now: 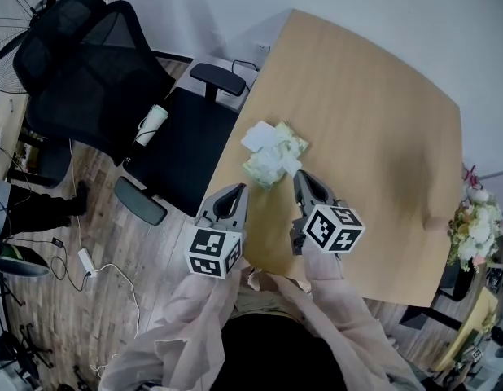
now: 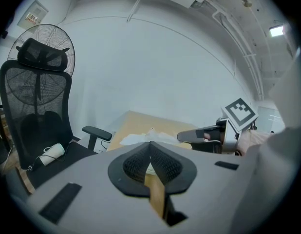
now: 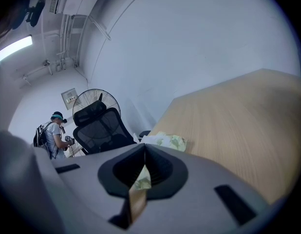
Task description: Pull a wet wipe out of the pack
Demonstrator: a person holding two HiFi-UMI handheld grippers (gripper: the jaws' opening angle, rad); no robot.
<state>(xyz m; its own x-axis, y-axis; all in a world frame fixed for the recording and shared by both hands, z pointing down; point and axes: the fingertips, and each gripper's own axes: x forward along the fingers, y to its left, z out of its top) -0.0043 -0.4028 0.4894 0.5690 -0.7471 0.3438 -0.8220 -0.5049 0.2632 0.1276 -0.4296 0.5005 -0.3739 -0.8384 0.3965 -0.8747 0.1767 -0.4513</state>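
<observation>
- Head view: left hand-held gripper (image 1: 239, 190) and right hand-held gripper (image 1: 299, 175) sit side by side, tips pointing away, jaws closed and empty.
- Hands hidden behind the marker cubes.
- Wet wipe pack (image 1: 274, 155) lies just past the tips, near the tabletop (image 1: 373, 120) left edge, with bare room to the right.

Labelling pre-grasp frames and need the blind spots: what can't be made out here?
- Pack opening: head view, too small; white sheet by it may be flap or wipe.
- Right gripper touching pack or not: head view, tip sits at pack's edge, too small to tell.
- Pack's near side: right gripper view, behind that gripper's body.
- Most of pack: left gripper view, left gripper covers it.
- Pack print: all views, too small.
</observation>
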